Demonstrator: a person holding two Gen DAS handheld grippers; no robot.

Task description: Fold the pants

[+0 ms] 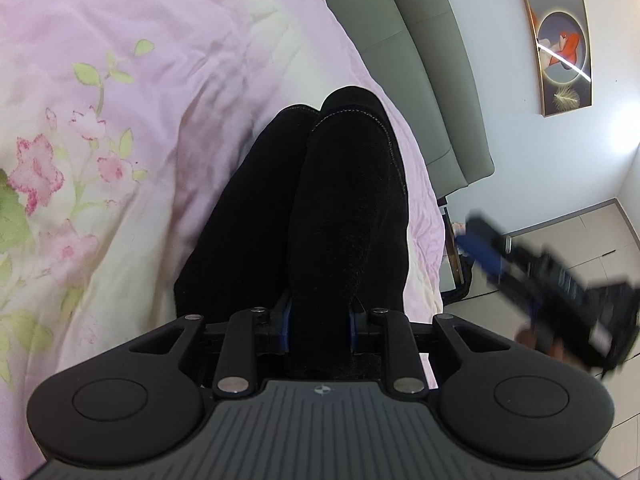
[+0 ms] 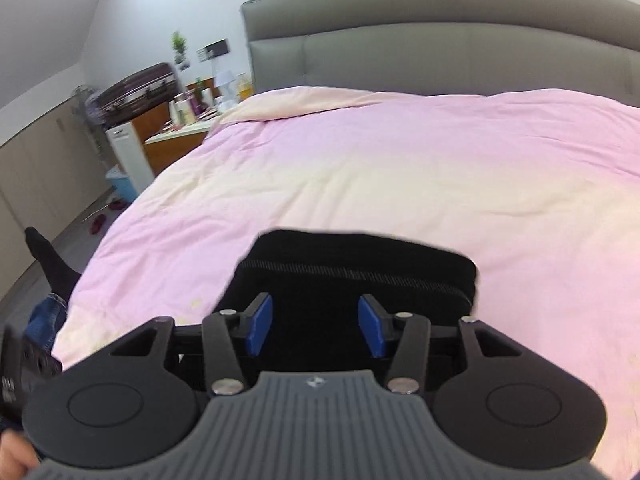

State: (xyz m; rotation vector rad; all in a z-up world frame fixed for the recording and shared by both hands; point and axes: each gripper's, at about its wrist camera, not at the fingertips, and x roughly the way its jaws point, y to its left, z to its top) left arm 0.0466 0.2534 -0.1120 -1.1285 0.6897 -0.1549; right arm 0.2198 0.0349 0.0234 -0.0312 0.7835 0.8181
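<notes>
Black pants (image 1: pixel 320 200) lie folded lengthwise on a pink floral duvet (image 1: pixel 120 120), their two rounded ends pointing toward the headboard. My left gripper (image 1: pixel 319 320) is shut on the near end of the upper layer, and its blue pads (image 1: pixel 285 320) press into the dark cloth. At the right of the left wrist view my right gripper (image 1: pixel 476 236) is a blur above the floor beside the bed. In the right wrist view the pants (image 2: pixel 360 272) form a compact black bundle with a stitched seam. My right gripper (image 2: pixel 316 330) hangs over them, open, its blue pads (image 2: pixel 260 328) apart and clear of the cloth.
A grey padded headboard (image 2: pixel 440 52) closes the far side of the bed. To the left stand a cluttered bedside table (image 2: pixel 188 120), a suitcase (image 2: pixel 136 88) and a white bin. A person's black-socked foot (image 2: pixel 48 264) shows at the bed's left edge. A framed picture (image 1: pixel 560 40) hangs on the wall.
</notes>
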